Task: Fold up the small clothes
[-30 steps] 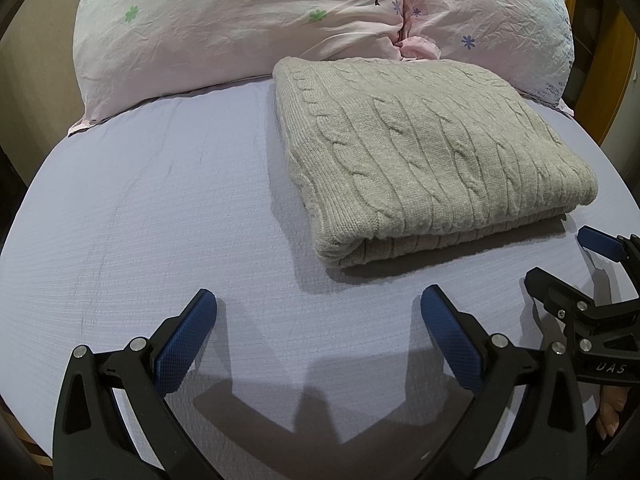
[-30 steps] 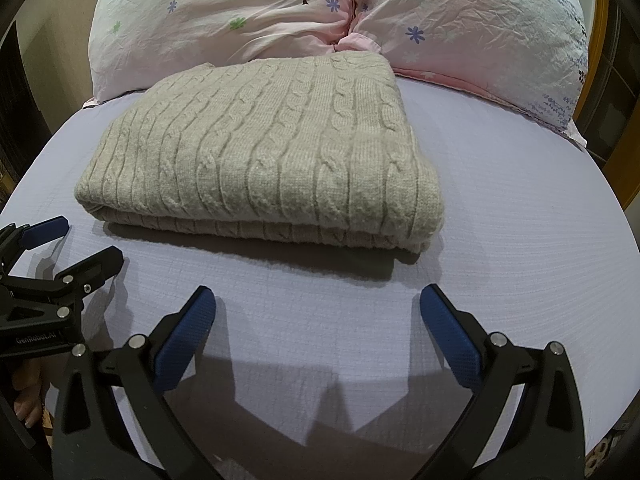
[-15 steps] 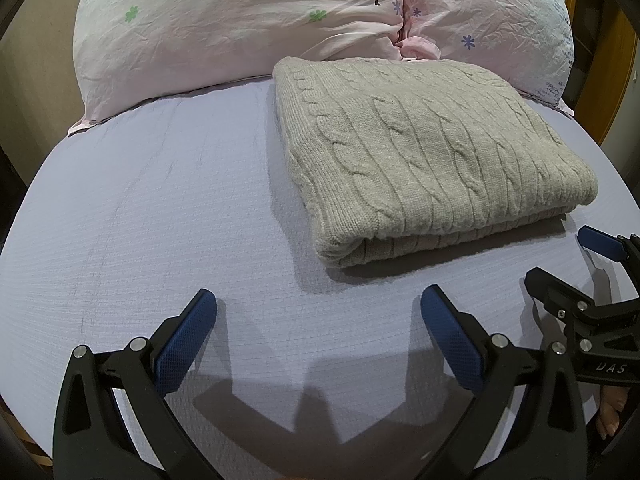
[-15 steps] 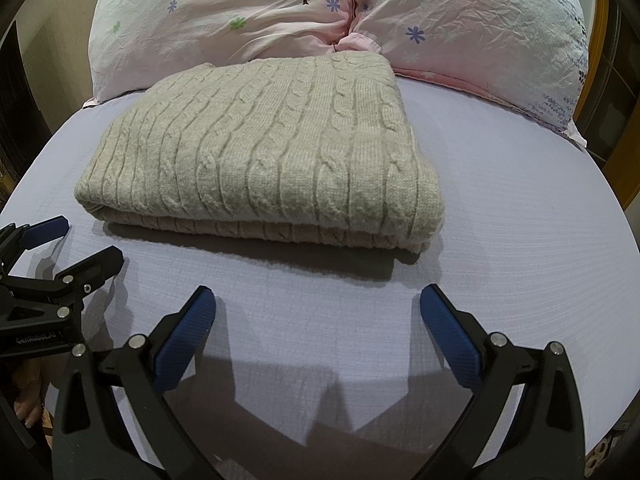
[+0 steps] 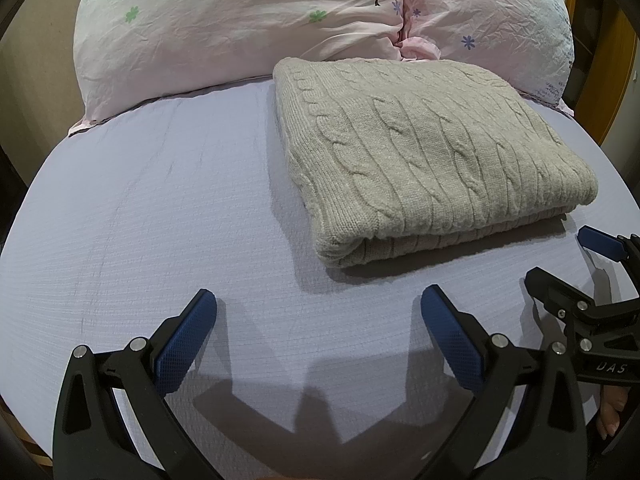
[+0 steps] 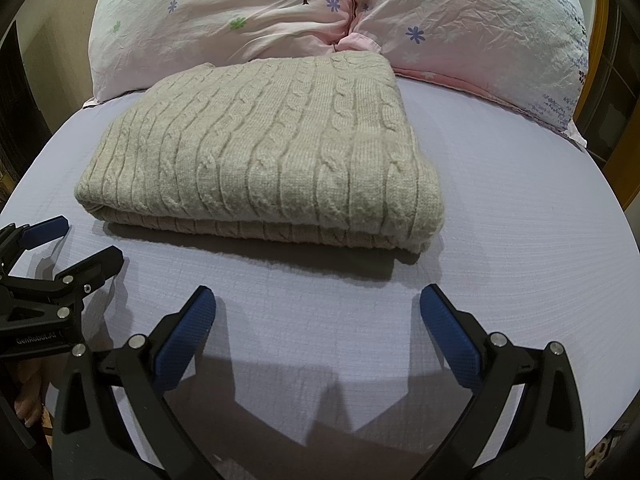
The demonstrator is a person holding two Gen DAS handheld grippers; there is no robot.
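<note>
A beige cable-knit sweater (image 5: pixel 432 160) lies folded into a neat rectangle on the lavender bed sheet (image 5: pixel 160 208); it also shows in the right wrist view (image 6: pixel 272 160). My left gripper (image 5: pixel 319 312) is open and empty, above the sheet in front of the sweater's near left corner. My right gripper (image 6: pixel 317 312) is open and empty, in front of the sweater's near edge. The right gripper also appears at the right edge of the left wrist view (image 5: pixel 568 264), and the left gripper at the left edge of the right wrist view (image 6: pixel 72 244).
Two pink floral pillows (image 5: pixel 248 28) (image 6: pixel 480 28) lie against the head of the bed behind the sweater. A wooden bed frame (image 5: pixel 616 60) stands at the right. The sheet (image 6: pixel 520 208) stretches to both sides of the sweater.
</note>
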